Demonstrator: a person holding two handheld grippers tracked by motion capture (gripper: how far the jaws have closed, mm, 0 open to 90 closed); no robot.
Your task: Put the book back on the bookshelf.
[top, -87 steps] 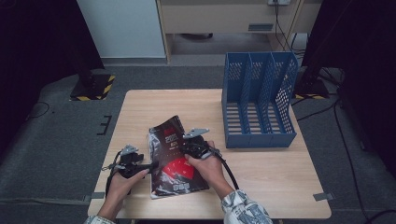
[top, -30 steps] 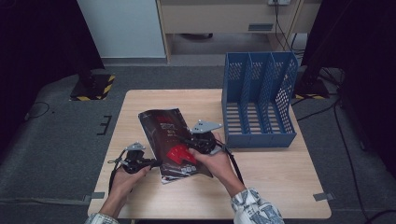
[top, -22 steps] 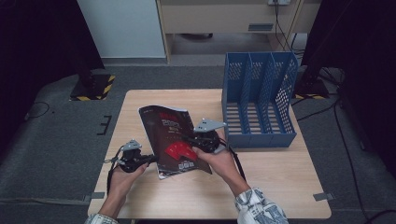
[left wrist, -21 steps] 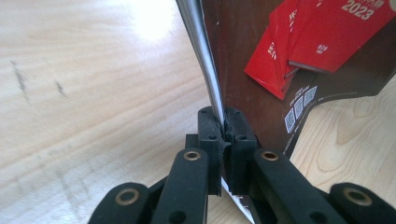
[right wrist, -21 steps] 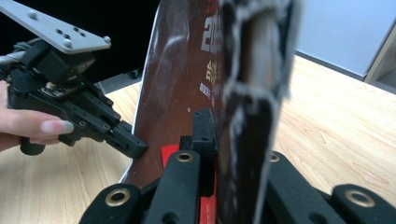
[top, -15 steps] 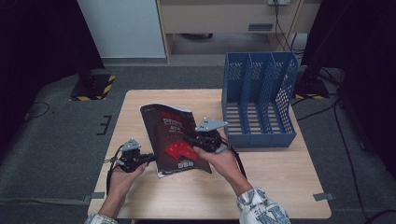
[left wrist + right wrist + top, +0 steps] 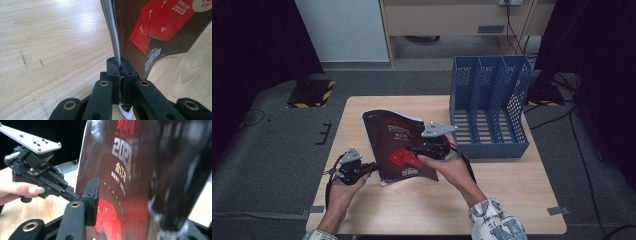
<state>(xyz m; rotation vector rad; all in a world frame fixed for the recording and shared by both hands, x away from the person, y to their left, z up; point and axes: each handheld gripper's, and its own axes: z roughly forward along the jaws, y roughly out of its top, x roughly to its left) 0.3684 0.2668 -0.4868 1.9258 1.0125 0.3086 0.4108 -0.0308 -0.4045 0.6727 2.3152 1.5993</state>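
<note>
A dark book (image 7: 394, 142) with red artwork and "2023" on its cover stands tilted on the wooden table (image 7: 512, 200). My left gripper (image 7: 371, 167) is shut on its lower left edge; in the left gripper view the jaws (image 7: 120, 62) pinch the pages and the cover (image 7: 160, 30) rises beyond them. My right gripper (image 7: 412, 149) is at the book's right side, over the cover. Its jaws have just been opening. In the right gripper view they (image 7: 132, 185) stand apart with the cover (image 7: 120, 157) between them, and the right jaw is blurred.
A blue perforated file holder (image 7: 489, 115) with three slots stands at the table's back right, close behind the right hand. Bare wood lies in front of the book and to its left. Dark floor surrounds the table.
The book has been tipped up from lying low to standing more upright. My right hand rose slightly toward the file holder. The left gripper stayed at the book's lower edge.
</note>
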